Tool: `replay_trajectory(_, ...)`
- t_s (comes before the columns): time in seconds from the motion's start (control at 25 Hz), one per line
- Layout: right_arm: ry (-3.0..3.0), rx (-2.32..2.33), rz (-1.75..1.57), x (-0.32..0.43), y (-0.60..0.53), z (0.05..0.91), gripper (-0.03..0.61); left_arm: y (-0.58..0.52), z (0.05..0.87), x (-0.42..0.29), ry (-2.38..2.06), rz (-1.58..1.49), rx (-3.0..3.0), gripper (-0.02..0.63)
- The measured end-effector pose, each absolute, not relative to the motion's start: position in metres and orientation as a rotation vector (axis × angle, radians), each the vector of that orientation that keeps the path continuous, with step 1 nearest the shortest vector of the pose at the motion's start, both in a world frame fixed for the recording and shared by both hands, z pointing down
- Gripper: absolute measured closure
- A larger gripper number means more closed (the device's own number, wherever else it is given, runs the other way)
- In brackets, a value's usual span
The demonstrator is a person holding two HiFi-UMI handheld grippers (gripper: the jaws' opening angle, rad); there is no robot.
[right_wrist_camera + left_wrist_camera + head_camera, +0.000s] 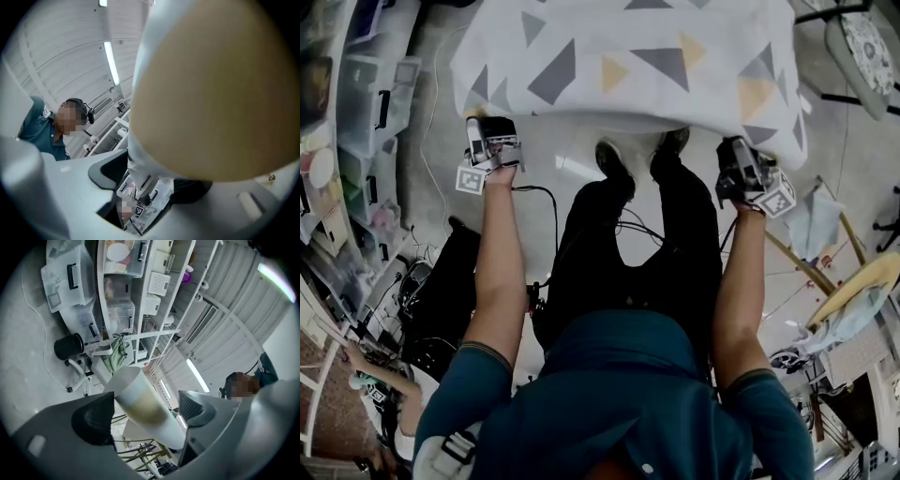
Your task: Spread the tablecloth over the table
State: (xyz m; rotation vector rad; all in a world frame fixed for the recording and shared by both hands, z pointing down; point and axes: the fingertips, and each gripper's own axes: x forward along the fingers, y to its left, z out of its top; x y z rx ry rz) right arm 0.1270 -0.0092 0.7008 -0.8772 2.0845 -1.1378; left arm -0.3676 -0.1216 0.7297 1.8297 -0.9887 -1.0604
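Head view: we hold left gripper (492, 139) and right gripper (742, 167), jaws spread, just beside the tablecloth (619, 56), its near hem ahead, one per corner.

The draped tablecloth (628, 66) walls off my 12 o'clock. Storage bins (370, 112) crowd 9 o'clock; a chair (862, 47) sits at 2 o'clock. Bare floor (567, 155) below the cloth's hem gives me passing room.
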Motion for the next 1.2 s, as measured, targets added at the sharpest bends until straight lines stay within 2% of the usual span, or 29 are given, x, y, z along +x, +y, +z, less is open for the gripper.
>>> replay_trajectory(0.04,2.079,-0.872,-1.125,0.127,-0.01,0.701,0.301,-0.126,0.731,-0.369,-0.994,-1.076,1.83,0.226)
replay_trajectory(0.08,2.072,-0.869,-1.12,0.127,-0.011,0.703,0.321,-0.128,0.732,-0.37,-1.008,-1.098,1.814,0.313)
replay_trajectory(0.24,1.975,-0.907,-1.157,0.121,-0.002,0.696,0.416,-0.12,0.73,-0.385,-1.094,-1.181,1.664,0.49)
replay_trajectory(0.36,1.866,-0.943,-1.182,0.126,0.013,0.666,0.533,-0.111,0.693,-0.395,-1.12,-1.172,1.647,0.546)
replay_trajectory(0.48,1.852,-0.968,-1.24,0.136,0.025,0.635,0.557,-0.105,0.655,-0.396,-1.124,-1.097,1.637,0.579)
replay_trajectory(0.84,1.643,-0.949,-1.563,0.143,0.028,0.604,0.557,-0.117,0.591,-0.404,-1.165,-0.817,1.554,0.567)
replay_trajectory(1.0,1.548,-1.176,-1.763,0.142,0.043,0.689,0.549,-0.109,0.687,-0.417,-1.35,-0.444,1.465,0.523)
replay_trajectory(1.12,1.473,-1.46,-1.815,0.142,0.053,0.753,0.489,-0.082,0.772,-0.42,-1.432,-0.297,1.262,0.434)
replay_trajectory(1.2,1.451,-1.561,-1.808,0.142,0.055,0.77,0.455,-0.073,0.795,-0.418,-1.465,-0.256,1.232,0.44)
